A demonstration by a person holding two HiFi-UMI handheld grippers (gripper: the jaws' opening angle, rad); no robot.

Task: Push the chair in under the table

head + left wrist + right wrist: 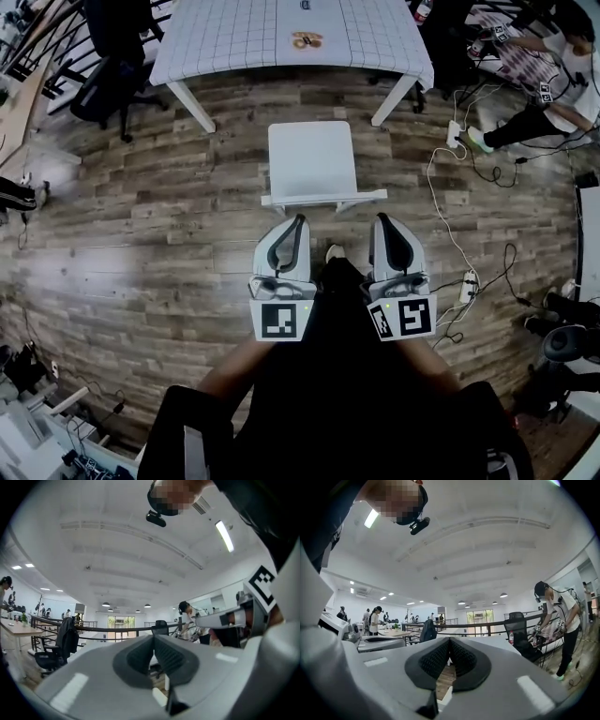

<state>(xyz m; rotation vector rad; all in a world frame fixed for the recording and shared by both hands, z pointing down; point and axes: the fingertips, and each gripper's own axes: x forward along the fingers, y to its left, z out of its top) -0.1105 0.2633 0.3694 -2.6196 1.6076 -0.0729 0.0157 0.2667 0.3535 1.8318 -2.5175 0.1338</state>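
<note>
Behind white square-seated chair (312,161): left gripper (299,219) and right gripper (382,219) just beside backrest, jaws pressed together, empty. Chair stands apart from white grid-cloth table (234,37); push seemingly all left.

Far side of table (234,37) cut by top edge, chair (311,161) legs hidden under seat, small tabletop item (307,40) unidentifiable.

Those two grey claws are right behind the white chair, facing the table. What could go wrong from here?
The left gripper and right gripper are both shut, so they can only shove the white chair by its backrest; an uneven push might swing it into a white table leg. The white cable trailing over the wooden floor beside the chair could snag a foot.
</note>
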